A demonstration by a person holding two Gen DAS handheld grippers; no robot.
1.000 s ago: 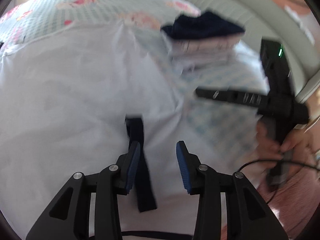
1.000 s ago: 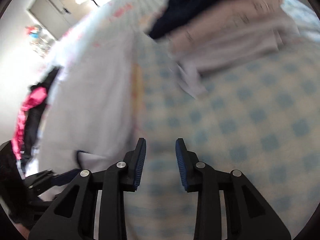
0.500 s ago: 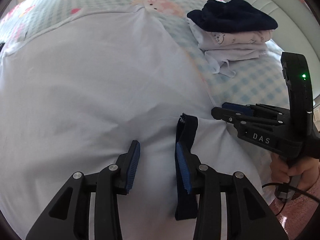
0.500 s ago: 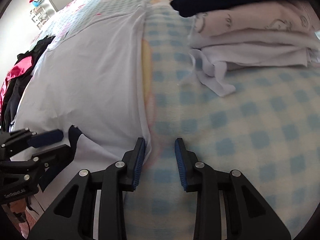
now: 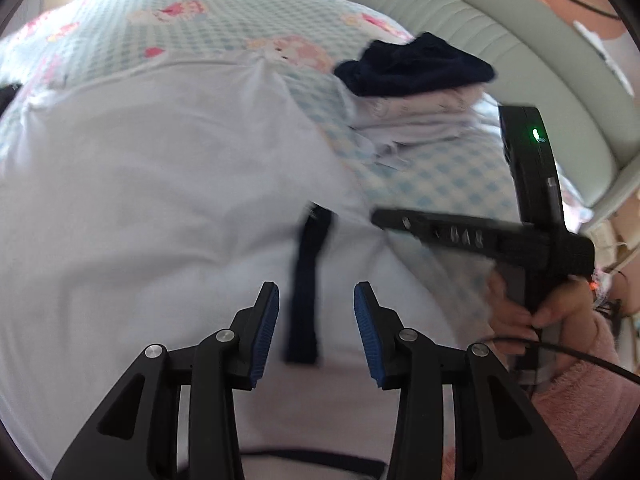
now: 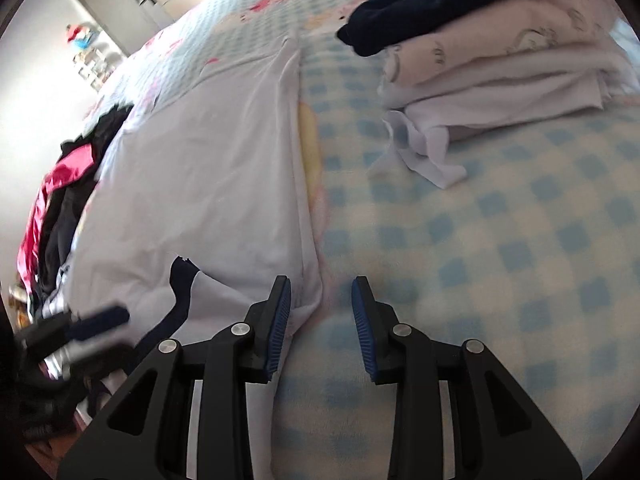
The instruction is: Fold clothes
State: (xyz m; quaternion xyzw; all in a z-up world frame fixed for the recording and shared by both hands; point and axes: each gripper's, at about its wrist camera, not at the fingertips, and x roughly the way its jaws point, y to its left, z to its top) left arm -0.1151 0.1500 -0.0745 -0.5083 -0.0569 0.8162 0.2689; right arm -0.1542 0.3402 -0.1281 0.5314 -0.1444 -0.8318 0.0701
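A white garment (image 5: pixel 160 180) lies spread flat on the bed, with a navy band (image 5: pixel 306 280) along its near edge. My left gripper (image 5: pixel 316 332) hovers open just above that band, its pads touching nothing. My right gripper (image 6: pixel 322 320) hangs over the garment's right edge (image 6: pixel 308 264), where the cloth meets the checked blanket. Its jaws are opening, with only a little of the white hem by the left pad and nothing pressed. In the left wrist view the right gripper (image 5: pixel 384 218) reaches in from the right, held by a hand (image 5: pixel 516 312).
A stack of folded clothes (image 6: pixel 500 52) topped by a navy piece sits at the back right on the blue-checked blanket (image 6: pixel 480 240). A heap of dark and pink clothes (image 6: pixel 60 184) lies at the bed's left. A padded headboard (image 5: pixel 500 40) curves behind.
In the left wrist view the navy band has shifted from under the right finger to the gap between both fingers. The right gripper still hangs over the garment's edge.
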